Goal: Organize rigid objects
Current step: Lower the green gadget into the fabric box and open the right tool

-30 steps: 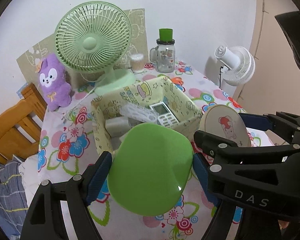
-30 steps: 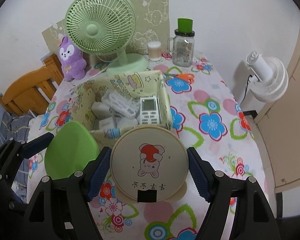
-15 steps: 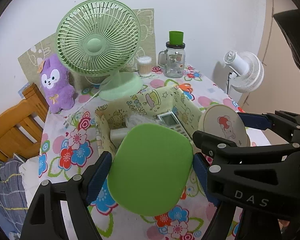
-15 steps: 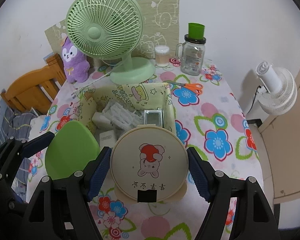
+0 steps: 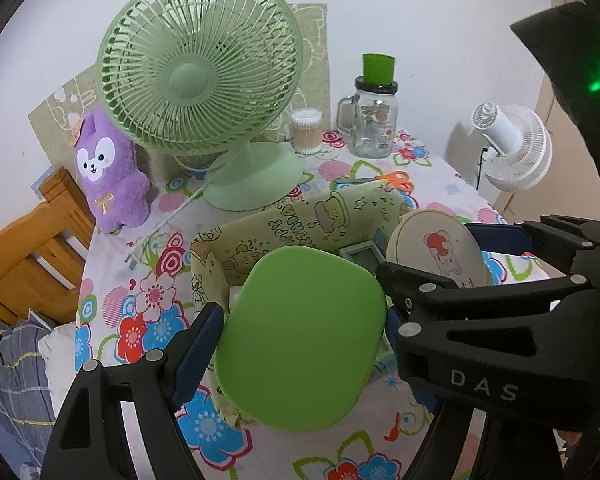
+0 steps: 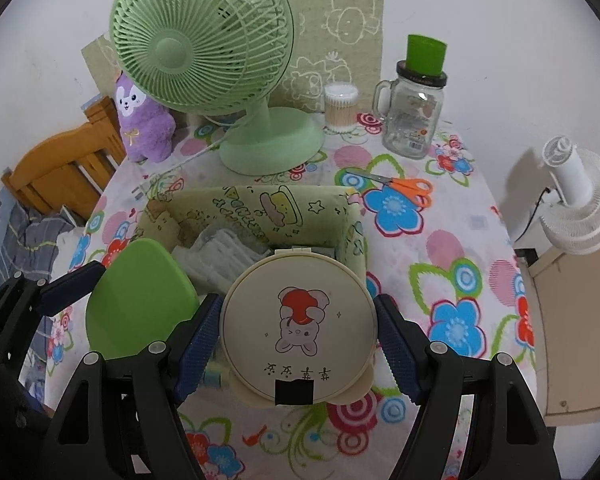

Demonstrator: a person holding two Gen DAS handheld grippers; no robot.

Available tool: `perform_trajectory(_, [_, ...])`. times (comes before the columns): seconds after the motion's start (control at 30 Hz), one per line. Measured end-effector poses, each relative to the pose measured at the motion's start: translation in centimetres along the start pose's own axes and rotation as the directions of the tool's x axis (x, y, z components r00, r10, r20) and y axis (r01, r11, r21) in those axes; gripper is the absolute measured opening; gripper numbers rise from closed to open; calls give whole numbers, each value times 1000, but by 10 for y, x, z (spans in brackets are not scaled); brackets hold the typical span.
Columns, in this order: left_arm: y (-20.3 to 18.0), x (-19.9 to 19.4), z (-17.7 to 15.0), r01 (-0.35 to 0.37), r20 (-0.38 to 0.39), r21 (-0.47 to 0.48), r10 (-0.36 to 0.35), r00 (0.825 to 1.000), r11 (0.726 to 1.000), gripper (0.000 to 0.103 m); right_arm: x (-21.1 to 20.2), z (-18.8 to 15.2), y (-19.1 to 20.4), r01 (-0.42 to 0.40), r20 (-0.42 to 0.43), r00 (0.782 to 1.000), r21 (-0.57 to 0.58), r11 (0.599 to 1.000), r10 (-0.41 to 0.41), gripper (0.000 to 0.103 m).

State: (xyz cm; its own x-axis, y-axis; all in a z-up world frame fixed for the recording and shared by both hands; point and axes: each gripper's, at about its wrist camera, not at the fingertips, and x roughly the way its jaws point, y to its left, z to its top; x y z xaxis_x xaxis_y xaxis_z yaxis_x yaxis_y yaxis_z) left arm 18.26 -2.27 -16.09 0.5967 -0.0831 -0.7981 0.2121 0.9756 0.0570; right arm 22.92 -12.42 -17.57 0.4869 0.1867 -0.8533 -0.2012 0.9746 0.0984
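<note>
My left gripper (image 5: 300, 338) is shut on a smooth green rounded-square object (image 5: 300, 336), held just above the near edge of a yellow cartoon-print fabric box (image 5: 284, 224). My right gripper (image 6: 298, 338) is shut on a round cream compact with a cartoon bear on it (image 6: 300, 330), held over the near right part of the same fabric box (image 6: 256, 204). Both held things hang side by side; the green object (image 6: 140, 300) shows at the left in the right wrist view. Inside the box lie white packets (image 6: 224, 252), and a calculator-like device (image 5: 362, 256) is mostly hidden.
A green desk fan (image 6: 204, 40), a purple plush (image 6: 144, 120), a cotton-swab jar (image 6: 340, 106) and a glass mug with a green cup on it (image 6: 414, 120) stand at the back. Orange scissors (image 6: 404, 188) lie right of the box. A wooden chair (image 6: 60, 168) stands left, a white fan (image 6: 576, 200) right.
Both grippers have moved forward and slightly down with their objects, from short of the box to over its near edge. The fan and the back items loom larger.
</note>
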Motion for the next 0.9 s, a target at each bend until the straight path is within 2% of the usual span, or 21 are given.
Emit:
perform_trajectory(0.27, [12, 15, -1, -17, -34, -20, 16, 999, 1000, 84, 23, 9, 8, -38, -29, 999, -15, 999, 38, 77])
perform_trajectory(0.43, [17, 20, 0, -13, -45, -37, 11, 999, 999, 84, 30, 13, 13, -35, -38, 999, -6, 999, 35, 79])
perform_trajectory(0.57, [17, 24, 1, -12, -50, -35, 10, 999, 999, 84, 30, 16, 17, 9, -35, 999, -52, 999, -10, 85])
perform_trajectory(0.73, [19, 25, 6, 16, -45, -54, -19, 999, 998, 84, 20, 18, 14, 31, -5, 1000, -70, 997, -31, 86])
perform_trajectory(0.9, [10, 29, 11, 41, -41, -44, -43, 998, 998, 84, 6, 16, 3, 93, 32, 995, -70, 993, -91, 87])
